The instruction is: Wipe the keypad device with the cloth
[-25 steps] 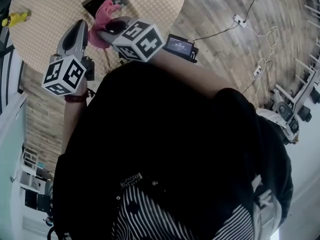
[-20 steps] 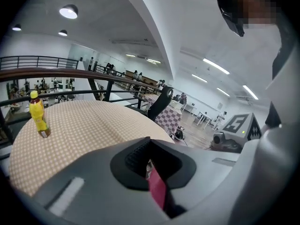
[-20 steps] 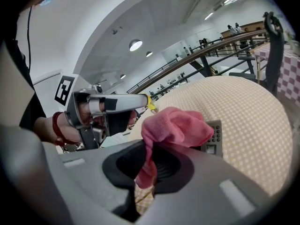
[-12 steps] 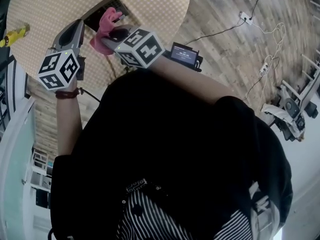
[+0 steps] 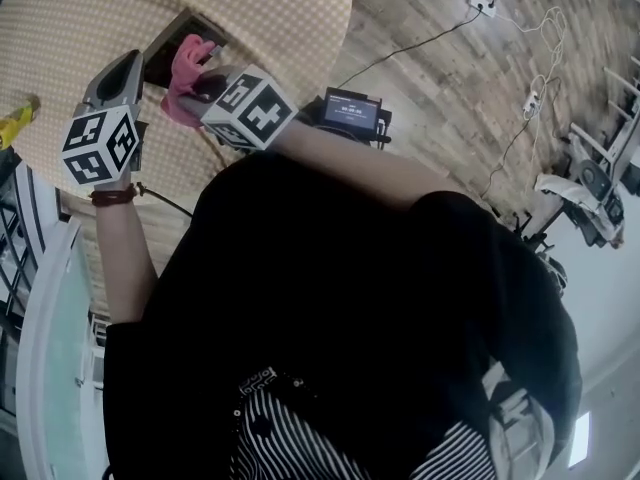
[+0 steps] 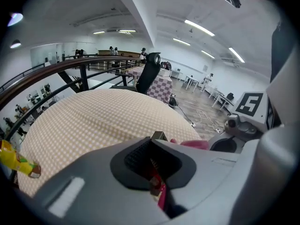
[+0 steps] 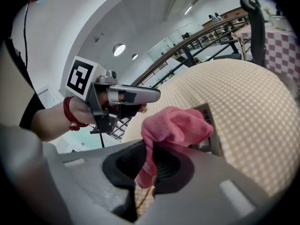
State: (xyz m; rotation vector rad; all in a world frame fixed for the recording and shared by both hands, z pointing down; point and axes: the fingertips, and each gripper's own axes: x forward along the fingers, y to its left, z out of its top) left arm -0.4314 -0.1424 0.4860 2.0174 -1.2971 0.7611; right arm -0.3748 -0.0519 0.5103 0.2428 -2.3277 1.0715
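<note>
The dark keypad device point(image 5: 178, 36) lies on the round checked table point(image 5: 270, 8). My right gripper point(image 5: 198, 86) is shut on a pink cloth point(image 5: 185, 68), which bunches over the device's near edge. In the right gripper view the cloth point(image 7: 176, 125) rises from the jaws and hides part of the device point(image 7: 212, 131). My left gripper point(image 5: 130, 60) sits just left of the device with its jaws together. In the left gripper view a grey corner of the device point(image 6: 158, 136) shows above the jaws, and a thin reddish strip sits in their gap.
A yellow object point(image 5: 15, 118) lies at the table's left edge. A small screen unit point(image 5: 350, 110) and cables point(image 5: 520, 118) are on the wooden floor to the right. A black chair point(image 6: 149, 71) stands beyond the table. A railing curves behind it.
In the head view both grippers and the cloth have drifted left. The left gripper's tip now lies closer to the device's left edge. The cloth stays in the right gripper.
</note>
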